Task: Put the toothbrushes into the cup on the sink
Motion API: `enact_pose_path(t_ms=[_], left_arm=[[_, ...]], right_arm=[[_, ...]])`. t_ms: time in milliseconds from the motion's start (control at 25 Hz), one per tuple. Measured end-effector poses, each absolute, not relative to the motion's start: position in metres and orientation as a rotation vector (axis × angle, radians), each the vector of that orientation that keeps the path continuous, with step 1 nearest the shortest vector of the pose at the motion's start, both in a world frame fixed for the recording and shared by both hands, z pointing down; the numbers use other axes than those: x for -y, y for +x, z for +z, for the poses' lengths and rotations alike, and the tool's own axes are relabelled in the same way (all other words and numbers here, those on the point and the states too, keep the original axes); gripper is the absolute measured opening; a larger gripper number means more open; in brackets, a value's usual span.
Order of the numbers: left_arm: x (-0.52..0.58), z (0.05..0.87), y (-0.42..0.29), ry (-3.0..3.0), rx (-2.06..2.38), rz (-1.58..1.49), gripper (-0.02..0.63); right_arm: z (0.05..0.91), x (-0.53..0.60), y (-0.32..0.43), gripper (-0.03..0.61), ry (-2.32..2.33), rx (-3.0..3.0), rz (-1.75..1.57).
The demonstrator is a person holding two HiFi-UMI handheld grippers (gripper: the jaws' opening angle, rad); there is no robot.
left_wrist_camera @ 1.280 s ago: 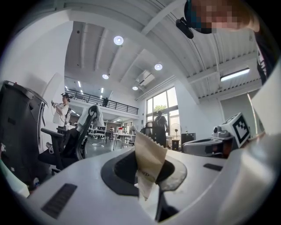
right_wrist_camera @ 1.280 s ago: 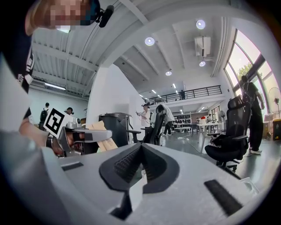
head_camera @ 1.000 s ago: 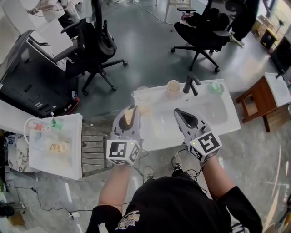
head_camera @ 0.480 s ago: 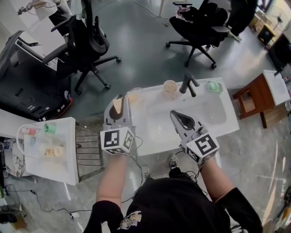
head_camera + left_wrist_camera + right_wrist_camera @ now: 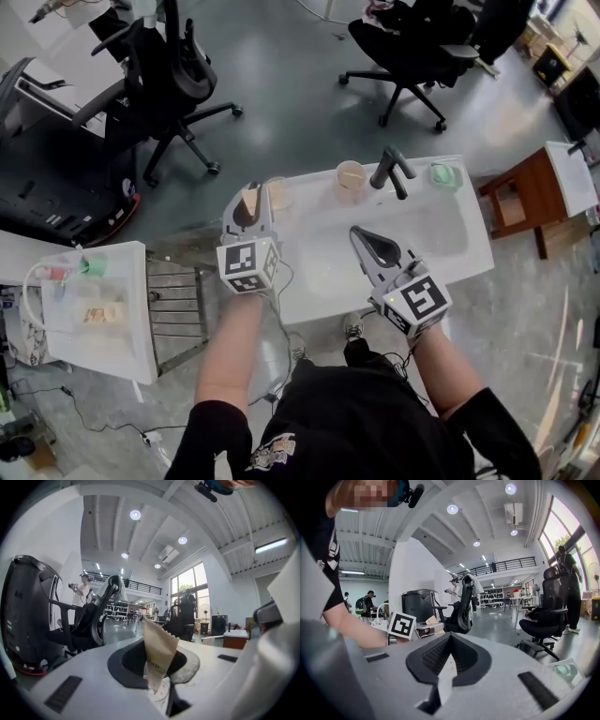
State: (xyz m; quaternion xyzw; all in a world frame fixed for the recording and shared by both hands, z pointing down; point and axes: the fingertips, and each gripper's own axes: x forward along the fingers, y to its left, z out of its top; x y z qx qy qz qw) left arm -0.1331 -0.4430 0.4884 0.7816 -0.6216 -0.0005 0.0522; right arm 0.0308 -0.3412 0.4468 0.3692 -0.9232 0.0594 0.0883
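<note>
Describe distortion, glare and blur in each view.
Head view: sharp, evenly lit, white sink top bright. Left gripper view: heavy fisheye, black corners, round ceiling lamps flaring, tan zigzag-edged paper packet crisp. Right gripper view: same fisheye, tall window bright.
</note>
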Motion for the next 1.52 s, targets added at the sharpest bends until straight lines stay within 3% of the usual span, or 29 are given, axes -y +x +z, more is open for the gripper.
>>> enact_pose_path(t_ms=[480, 760, 1000, 1520], left_arm=[[0.459, 0.562, -0.142, 2.241, 1.821, 0.163, 0.054], [0.453, 0.555, -0.144, 2.269, 1.815, 0.178, 0.164], [0.444, 0.531, -0.143, 2.326, 1.836, 0.157, 0.202], [0.376, 0.404, -0.152, 2.531, 1.907, -0.103, 0.201]], right_arm=[[0.462, 0.351, 0.032, 0.006, 1.098, 2.728, 0.221], [0.460, 0.348, 0.026, 0.006, 1.100, 2.739, 0.223], [0.452, 0.342, 0.020, 0.006, 1.089, 2.754, 0.208], [0.427, 0.324, 0.003, 0.006, 1.124, 2.795, 0.150]])
